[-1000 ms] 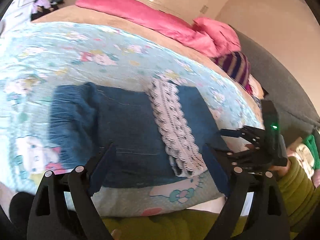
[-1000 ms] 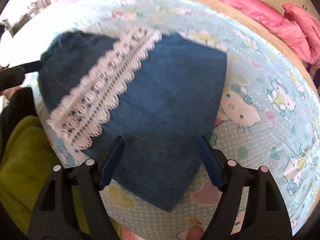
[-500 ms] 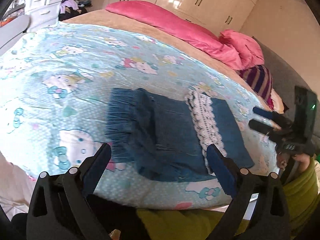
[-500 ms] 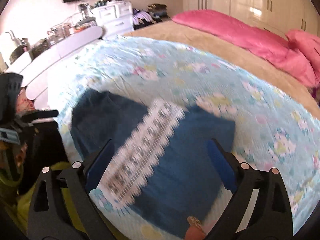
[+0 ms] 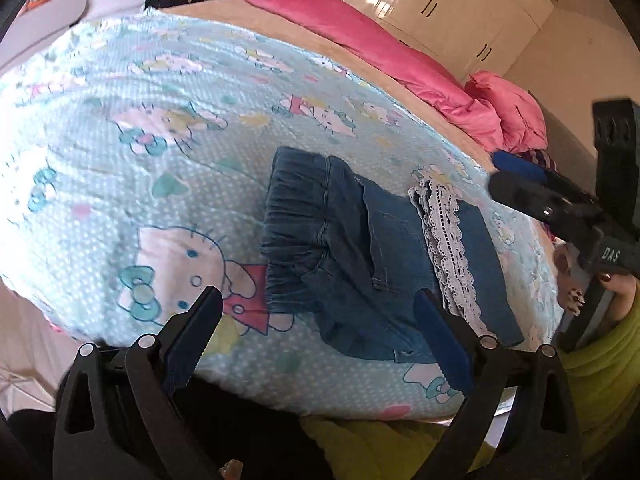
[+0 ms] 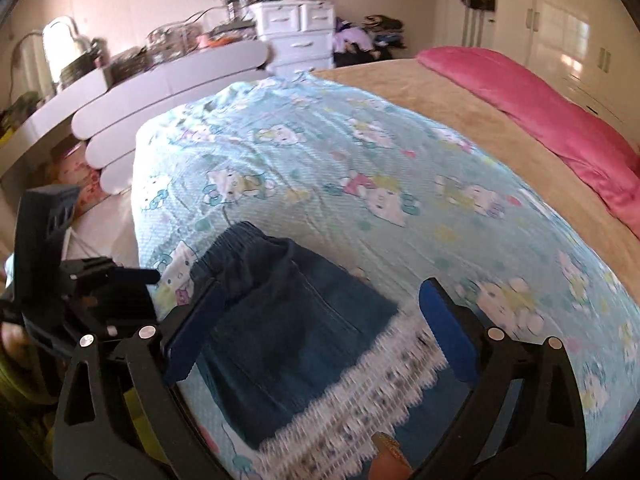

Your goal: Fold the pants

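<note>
Item: pants (image 5: 372, 256), folded into a compact denim packet, lace hem on top, lower centre of frame on the bed (image 5: 120, 128).

My left tongs (image 5: 316, 344): wide, empty.

My right tongs (image 6: 316, 332): opening, nothing gripped, now farther from the packet than a second ago.

Folding looks finished.

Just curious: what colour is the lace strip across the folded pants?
White lace, on dark blue denim pants; clearest in the left wrist view.

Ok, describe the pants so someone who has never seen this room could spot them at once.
Find the bed with the pale blue cartoon-cat blanket; near its closest edge lies a small folded bundle, the pants. They are dark blue denim with a gathered elastic waistband and a white lace band across them, unlike the pink bedding at the far side.
</note>
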The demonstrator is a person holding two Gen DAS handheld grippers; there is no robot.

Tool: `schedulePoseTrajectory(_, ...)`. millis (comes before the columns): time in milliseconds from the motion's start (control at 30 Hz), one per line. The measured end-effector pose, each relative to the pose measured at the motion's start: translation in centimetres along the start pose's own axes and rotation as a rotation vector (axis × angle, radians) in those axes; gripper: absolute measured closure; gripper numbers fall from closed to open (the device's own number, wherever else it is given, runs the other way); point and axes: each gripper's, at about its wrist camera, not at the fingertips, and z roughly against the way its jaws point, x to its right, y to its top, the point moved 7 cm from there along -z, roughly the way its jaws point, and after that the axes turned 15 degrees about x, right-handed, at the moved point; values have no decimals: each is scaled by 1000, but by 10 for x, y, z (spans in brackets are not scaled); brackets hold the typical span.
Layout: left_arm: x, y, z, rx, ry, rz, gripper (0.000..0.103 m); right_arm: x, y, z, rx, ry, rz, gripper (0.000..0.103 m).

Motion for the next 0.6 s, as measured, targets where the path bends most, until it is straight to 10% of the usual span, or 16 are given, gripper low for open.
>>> schedulePoseTrajectory(600,-6,-23,-37,-57,-31,96,40,-60,-17,-124,-283,315,133,19)
